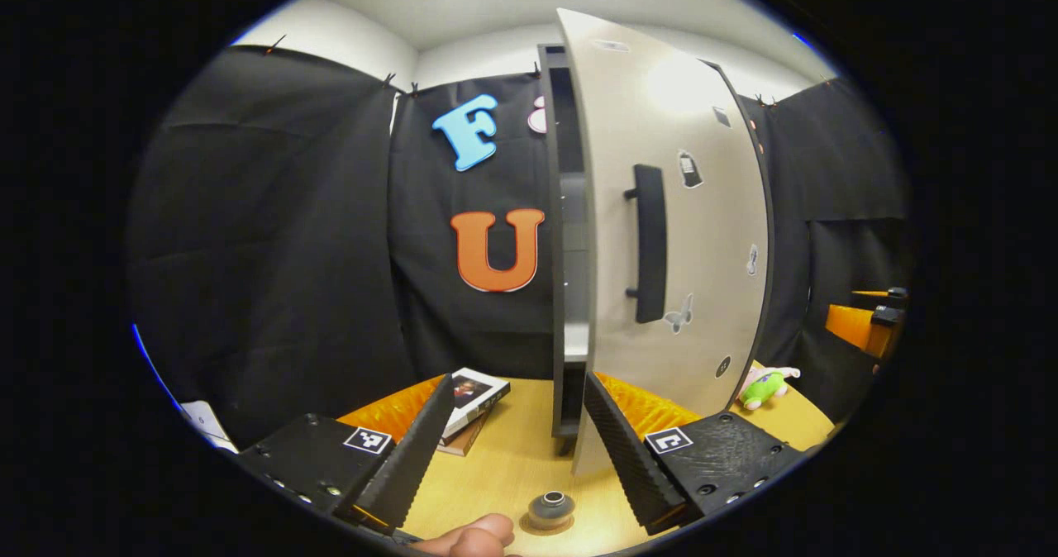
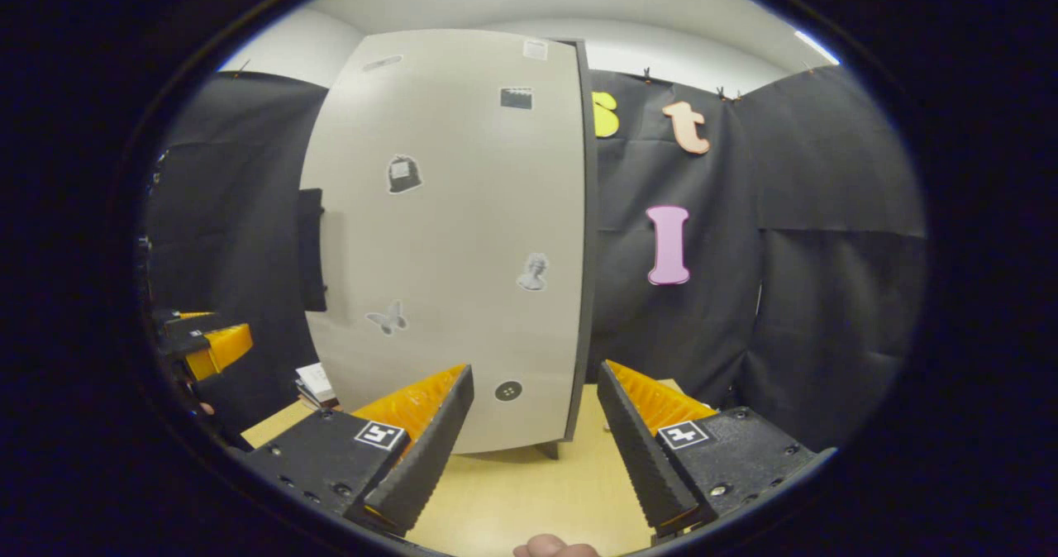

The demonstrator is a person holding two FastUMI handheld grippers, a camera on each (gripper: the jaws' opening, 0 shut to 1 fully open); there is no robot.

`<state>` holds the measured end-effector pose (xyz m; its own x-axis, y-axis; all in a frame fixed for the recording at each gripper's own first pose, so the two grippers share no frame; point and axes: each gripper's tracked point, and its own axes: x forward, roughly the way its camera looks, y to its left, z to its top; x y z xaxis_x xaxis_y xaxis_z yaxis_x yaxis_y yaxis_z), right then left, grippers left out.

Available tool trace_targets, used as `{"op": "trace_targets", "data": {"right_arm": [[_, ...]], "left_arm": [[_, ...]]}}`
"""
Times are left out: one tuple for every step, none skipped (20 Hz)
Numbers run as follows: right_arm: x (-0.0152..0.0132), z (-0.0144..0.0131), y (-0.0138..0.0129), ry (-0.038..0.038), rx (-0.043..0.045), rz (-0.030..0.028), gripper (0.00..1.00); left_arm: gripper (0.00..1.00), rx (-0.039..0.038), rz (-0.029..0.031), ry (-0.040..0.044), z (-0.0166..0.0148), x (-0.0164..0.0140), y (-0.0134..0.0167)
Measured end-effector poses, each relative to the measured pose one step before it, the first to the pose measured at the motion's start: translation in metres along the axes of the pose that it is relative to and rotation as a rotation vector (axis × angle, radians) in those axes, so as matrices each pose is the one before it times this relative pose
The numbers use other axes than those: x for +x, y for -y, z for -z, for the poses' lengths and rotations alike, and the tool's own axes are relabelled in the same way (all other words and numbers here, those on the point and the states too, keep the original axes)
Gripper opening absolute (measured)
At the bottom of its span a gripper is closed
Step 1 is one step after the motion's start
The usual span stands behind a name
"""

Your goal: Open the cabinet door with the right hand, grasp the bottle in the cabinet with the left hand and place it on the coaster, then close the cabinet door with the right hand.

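The tall cabinet (image 1: 555, 210) has a pale door (image 1: 678, 235) with a black handle (image 1: 650, 243); it stands ajar, and a narrow gap shows shelves inside. A small dark bottle (image 1: 551, 507) stands upright on a round coaster (image 1: 529, 527) on the table, close below my left gripper (image 1: 519, 377), which is open and empty. My right gripper (image 2: 534, 367) is open in front of the door (image 2: 463, 235), apart from it, with the handle (image 2: 311, 249) far to its left. The right gripper (image 1: 868, 321) also appears beyond the door's right edge.
Stacked books (image 1: 471, 404) lie on the wooden table (image 1: 512, 466) left of the cabinet. A small plush toy (image 1: 764, 385) lies to its right. A fingertip (image 1: 471, 536) shows at the bottom edge. The other gripper (image 2: 207, 342) is at the far left.
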<state>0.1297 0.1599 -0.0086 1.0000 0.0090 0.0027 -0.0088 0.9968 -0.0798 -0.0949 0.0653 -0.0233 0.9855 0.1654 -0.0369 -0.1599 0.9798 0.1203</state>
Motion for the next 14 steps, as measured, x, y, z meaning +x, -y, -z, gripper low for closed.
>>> {"op": "trace_targets", "data": {"right_arm": [[0.00113,0.00832,0.0024,-0.02337,0.02447,0.00184,0.96],[0.00147,0.00403,0.00193,-0.0127,0.02451,0.00278,0.97],[0.00103,0.00103,0.00104,-0.0047,0.0189,0.00747,0.96],[0.00058,0.0019,0.00207,-0.00613,0.01636,0.00738,0.96],[0.00079,0.00032,-0.00147,-0.00393,0.01183,0.00029,0.97],[0.00203,0.0002,-0.00323,-0.0013,0.00776,-0.00128,0.97],[0.0016,0.00055,-0.00031,-0.00333,0.00131,0.00953,0.97],[0.00088,0.00112,-0.00041,-0.00299,-0.00281,0.00623,0.97],[0.00238,-0.0005,-0.00258,0.00112,-0.00803,-0.00189,0.96],[0.00315,0.00142,-0.00366,-0.00669,-0.01396,0.00097,0.96],[0.00155,0.0013,-0.00416,-0.00401,-0.00783,-0.00426,0.98],[0.00193,-0.00049,-0.00485,0.00221,-0.00461,-0.00781,0.97],[0.00088,-0.00035,-0.00479,-0.00029,-0.007,-0.0075,0.96],[-0.0001,0.00239,-0.00551,-0.004,-0.01001,-0.01003,0.96]], "left_arm": [[0.95,0.01473,0.02149,-0.00957,-0.00026,0.00128,0.01092],[0.95,0.00798,0.03027,-0.00378,-0.00168,0.00195,0.01116],[0.96,0.00435,0.0241,0.00218,-0.00262,0.00123,0.00785],[0.96,0.00156,0.01755,0.00396,-0.00346,-0.00003,0.00523],[0.96,-0.00023,0.01206,0.00876,-0.00173,0.00014,0.00303],[0.96,0.00037,0.00591,0.01433,-0.00259,0.0005,0.00074],[0.96,0.00199,0.00347,0.00554,0.00026,0.00145,-0.00096],[0.96,-0.00187,0.00294,-0.00088,0.0028,0.00031,-0.00109],[0.96,-0.00705,0.00729,0.01022,-0.00039,0.00244,-0.00029],[0.96,-0.00685,0.00847,0.00745,-0.0011,0.00366,0.00026],[0.96,0.00146,0.00864,-0.00688,0.00106,0.00399,0.00054],[0.96,0.00586,-0.00552,-0.00751,0.00086,0.00211,-0.00284],[0.96,0.00192,-0.00559,-0.00075,-0.00135,0.0014,-0.0021],[0.96,-0.00632,0.00282,0.00439,-0.00214,0.0017,0.0002]]}}
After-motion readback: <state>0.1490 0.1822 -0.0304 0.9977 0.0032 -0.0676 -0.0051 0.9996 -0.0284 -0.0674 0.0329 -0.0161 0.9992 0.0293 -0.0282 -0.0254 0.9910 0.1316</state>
